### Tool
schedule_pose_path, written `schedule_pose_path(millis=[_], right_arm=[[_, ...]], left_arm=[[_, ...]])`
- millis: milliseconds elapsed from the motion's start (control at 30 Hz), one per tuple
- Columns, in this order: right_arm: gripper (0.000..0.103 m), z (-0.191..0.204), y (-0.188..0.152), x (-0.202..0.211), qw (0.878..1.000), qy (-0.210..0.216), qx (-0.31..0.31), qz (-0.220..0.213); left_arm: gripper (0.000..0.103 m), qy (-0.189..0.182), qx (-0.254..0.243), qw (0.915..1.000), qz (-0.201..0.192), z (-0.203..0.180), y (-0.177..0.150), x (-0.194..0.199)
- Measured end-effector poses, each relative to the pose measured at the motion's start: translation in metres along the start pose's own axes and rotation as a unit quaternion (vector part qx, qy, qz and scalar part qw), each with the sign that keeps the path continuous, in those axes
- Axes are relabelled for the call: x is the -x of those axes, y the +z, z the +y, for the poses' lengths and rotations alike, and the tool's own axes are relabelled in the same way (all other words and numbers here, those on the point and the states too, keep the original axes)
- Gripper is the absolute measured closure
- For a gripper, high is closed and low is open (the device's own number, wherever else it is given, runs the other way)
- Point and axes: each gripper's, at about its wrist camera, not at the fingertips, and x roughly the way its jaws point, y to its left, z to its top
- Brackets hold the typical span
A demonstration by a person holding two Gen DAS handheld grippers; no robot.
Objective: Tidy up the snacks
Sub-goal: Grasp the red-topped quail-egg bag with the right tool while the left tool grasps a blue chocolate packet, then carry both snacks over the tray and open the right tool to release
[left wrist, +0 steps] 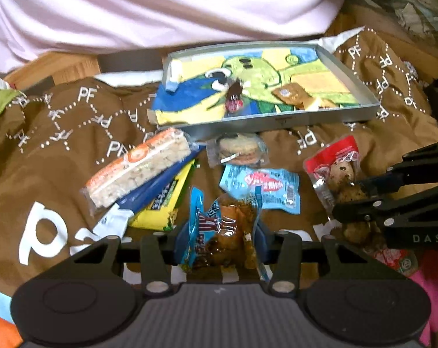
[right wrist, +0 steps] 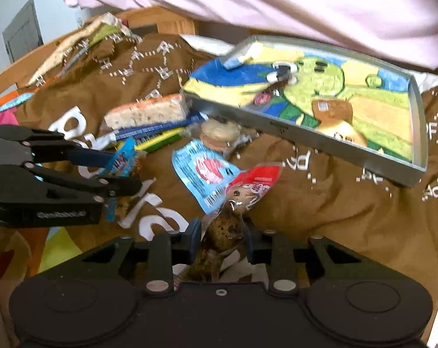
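Note:
My left gripper (left wrist: 219, 237) is shut on a blue-edged cookie bag (left wrist: 219, 232), held just above the brown cloth (left wrist: 59, 150). My right gripper (right wrist: 220, 237) is shut on a red-topped cookie pack (right wrist: 242, 194); the same pack (left wrist: 335, 168) shows at the right of the left wrist view. A grey tray (left wrist: 277, 121) with a green cartoon picture lies behind the snacks, a brown packet (left wrist: 291, 94) inside it. In front of it lie a rice crispy bar (left wrist: 137, 168), a light blue packet (left wrist: 262, 188) and a wrapped sandwich cookie (left wrist: 236, 150).
Blue and yellow flat packets (left wrist: 161, 200) lie under the rice bar. A person in a pale pink top (left wrist: 161, 8) sits behind the tray. Wooden furniture (right wrist: 161, 20) shows past the cloth's far edge. Crumpled wrappers (right wrist: 82, 37) lie at the far left.

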Motion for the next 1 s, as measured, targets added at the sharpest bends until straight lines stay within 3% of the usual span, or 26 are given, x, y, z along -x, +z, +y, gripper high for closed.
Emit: schedule_pose_path(millis=[667,1000], right_arm=[[0.076,-0.016,0.019,0.019,0.992,-0.011,-0.023,-0.125],[0.077,-0.037,0.043,0.020,0.983,-0.039,-0.027,-0.176]], left_arm=[[0.053,-0.011,0.074,0.9936,-0.085,0.017,0.018,0.008],[0.053,-0.008,0.073,0.9904,-0.117,0.003,0.062,0.006]])
